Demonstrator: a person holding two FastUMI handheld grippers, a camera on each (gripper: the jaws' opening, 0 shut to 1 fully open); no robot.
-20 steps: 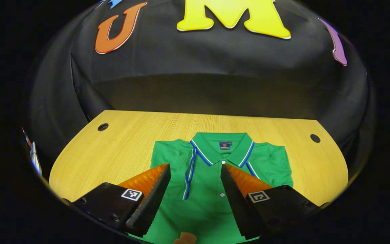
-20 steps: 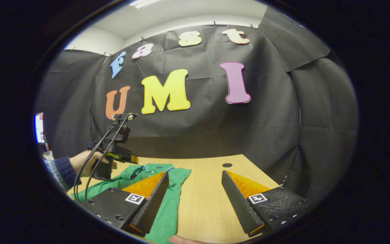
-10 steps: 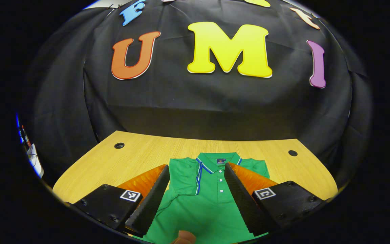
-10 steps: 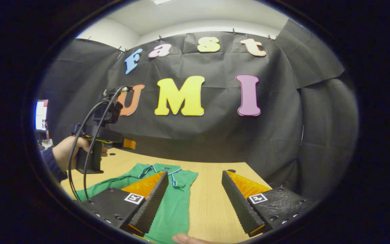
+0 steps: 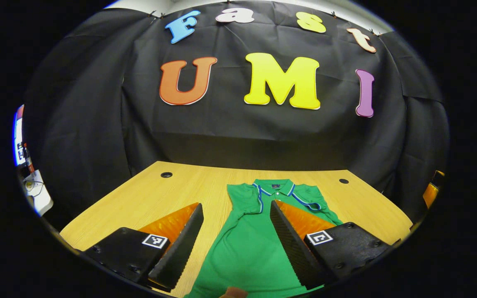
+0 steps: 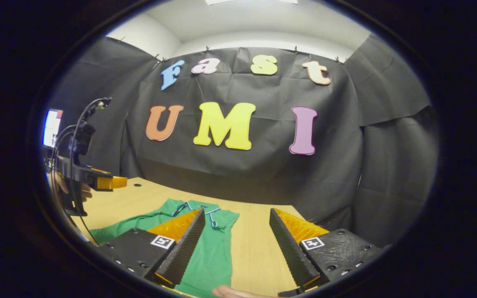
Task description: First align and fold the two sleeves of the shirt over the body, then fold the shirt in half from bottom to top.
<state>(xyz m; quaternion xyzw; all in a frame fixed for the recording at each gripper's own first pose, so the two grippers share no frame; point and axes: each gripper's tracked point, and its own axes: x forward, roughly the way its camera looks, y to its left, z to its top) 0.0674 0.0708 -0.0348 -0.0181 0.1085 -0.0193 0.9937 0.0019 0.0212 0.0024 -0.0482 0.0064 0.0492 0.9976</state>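
Over the last second you have drawn both grippers up and back: the shirt (image 5: 259, 231) now lies smaller, low centre in the left gripper view, flat on the table (image 5: 147, 198) with both sleeves folded over the body. The left gripper (image 5: 235, 244) and right gripper (image 6: 234, 244) hang above it, jaws apart, holding nothing. To my eye the sleeve step is done, and the bottom-to-top fold remains.

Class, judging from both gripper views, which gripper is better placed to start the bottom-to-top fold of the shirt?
Probably the left gripper: open, its fingers straddle the green shirt body. The right gripper, also open, sits over the shirt's edge and bare table.
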